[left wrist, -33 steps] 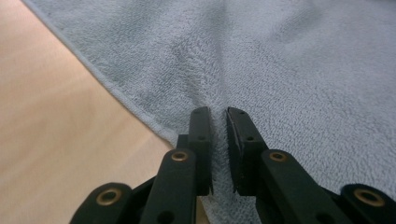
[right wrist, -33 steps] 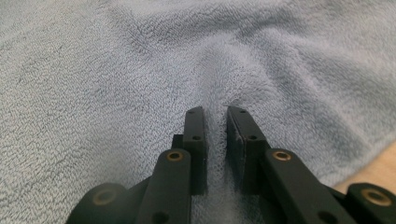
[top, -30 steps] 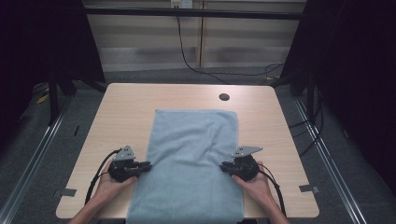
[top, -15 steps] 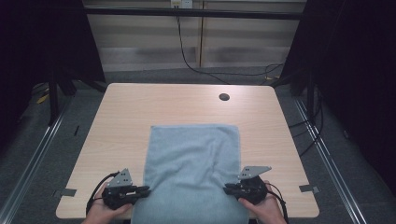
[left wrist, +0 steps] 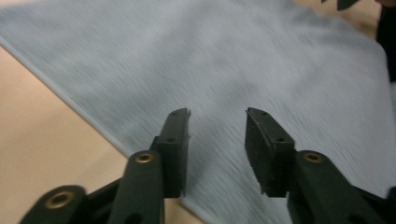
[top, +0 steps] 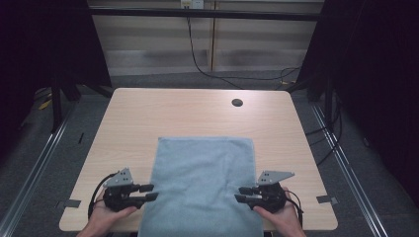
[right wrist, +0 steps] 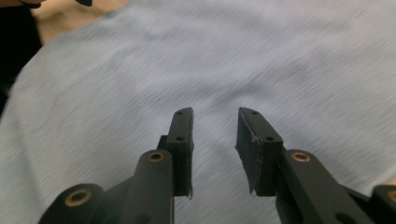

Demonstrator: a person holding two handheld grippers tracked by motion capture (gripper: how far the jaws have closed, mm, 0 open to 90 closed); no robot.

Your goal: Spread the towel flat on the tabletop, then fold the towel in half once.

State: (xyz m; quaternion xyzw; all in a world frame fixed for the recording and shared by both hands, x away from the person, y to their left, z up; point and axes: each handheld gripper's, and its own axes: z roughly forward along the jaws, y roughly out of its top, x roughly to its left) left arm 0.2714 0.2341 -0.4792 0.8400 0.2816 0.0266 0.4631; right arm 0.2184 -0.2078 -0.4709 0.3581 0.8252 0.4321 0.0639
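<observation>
A light blue towel (top: 202, 182) lies flat on the near half of the wooden table (top: 148, 118), and its front end hangs over the near edge. My left gripper (top: 148, 192) sits at the towel's left edge, my right gripper (top: 242, 193) at its right edge, both pointing inward. The jaws of both have just been opening and hold nothing between them. In the left gripper view the open left gripper (left wrist: 217, 116) hovers over the towel (left wrist: 261, 60) near its edge. In the right gripper view the open right gripper (right wrist: 215, 114) hovers over the towel (right wrist: 261, 56).
A dark round cable hole (top: 237, 102) sits at the table's back right. Bare wood lies behind and beside the towel. Grey tape marks (top: 73, 203) sit near the front corners. A black cable (top: 207, 69) runs on the floor beyond the table.
Both grippers dragged the towel toward the near edge, so it now hangs over the front. Their jaws then opened and let go of the towel's side edges.
</observation>
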